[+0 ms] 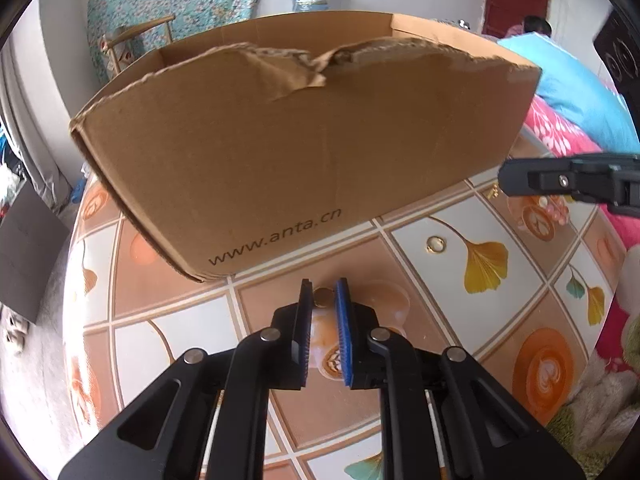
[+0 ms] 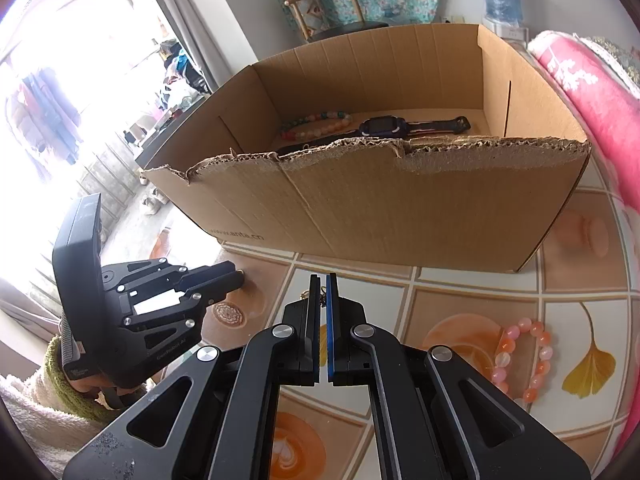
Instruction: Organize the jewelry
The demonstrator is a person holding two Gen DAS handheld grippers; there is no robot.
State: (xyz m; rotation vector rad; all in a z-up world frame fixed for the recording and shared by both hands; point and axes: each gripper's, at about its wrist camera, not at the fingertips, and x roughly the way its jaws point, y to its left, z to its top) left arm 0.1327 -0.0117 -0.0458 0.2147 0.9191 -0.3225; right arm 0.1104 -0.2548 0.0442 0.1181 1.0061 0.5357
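A brown cardboard box (image 1: 280, 152) stands on the patterned table; in the right wrist view the box (image 2: 400, 208) holds a multicoloured bead bracelet (image 2: 316, 123) and a dark watch (image 2: 400, 127). My left gripper (image 1: 324, 300) is shut on a small gold ring (image 1: 323, 297) just in front of the box. My right gripper (image 2: 323, 296) is shut on a thin gold chain (image 2: 320, 300) near the table. A gold ring (image 1: 436, 245) lies on the cloth. A pink bead bracelet (image 2: 524, 360) lies to the right.
The table carries a tiled cloth with leaf prints (image 1: 484, 264). A pink floral blanket (image 2: 592, 92) borders the right side. The right gripper shows at the right edge of the left wrist view (image 1: 568, 182); the left gripper shows in the right wrist view (image 2: 160, 296).
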